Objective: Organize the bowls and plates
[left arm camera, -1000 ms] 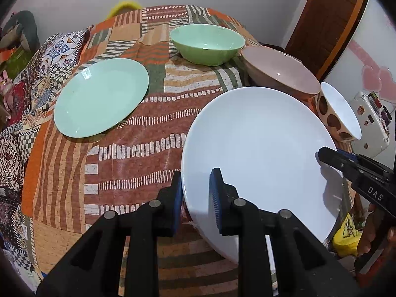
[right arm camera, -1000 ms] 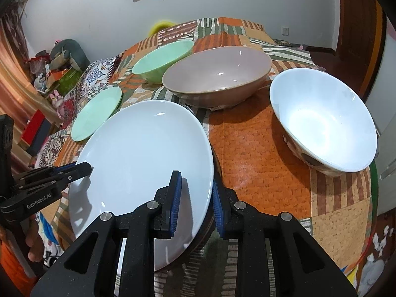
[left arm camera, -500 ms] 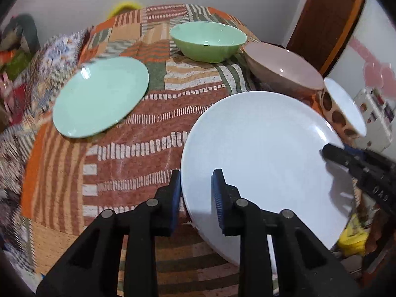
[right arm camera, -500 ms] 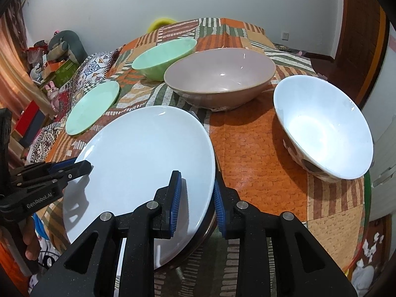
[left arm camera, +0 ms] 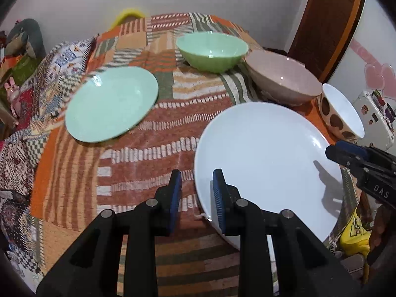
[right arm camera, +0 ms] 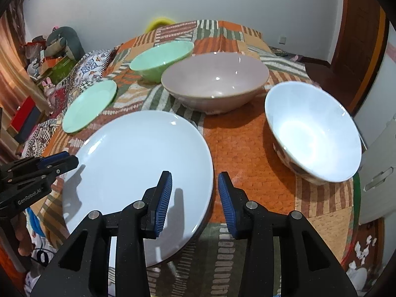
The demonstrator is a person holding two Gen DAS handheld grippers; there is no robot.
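White plate [right arm camera: 133,168]: lower centre of frame, resting on the patchwork cloth [right arm camera: 247,148]. Right gripper [right arm camera: 194,198]: jaws just opened, rim between them unpressed; left gripper [left arm camera: 195,198]: narrowly parted, apparently straddling the opposite rim. Plate likely just set down; stacking pending.

Right gripper [right arm camera: 194,193] jaws just opening; left gripper [left arm camera: 195,190] jaws apart.

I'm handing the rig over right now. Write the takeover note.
Left gripper: jaws narrow, astride the white plate's left rim; grip unclear.
Right gripper: jaws have just been opening; the plate's right rim lies between them, pads clear of it.
On the patchwork cloth: green plate, green bowl, pink bowl, spotted white bowl, all separate.
Done: nothing stacked.
Left: stack the plates, nest the bowls.
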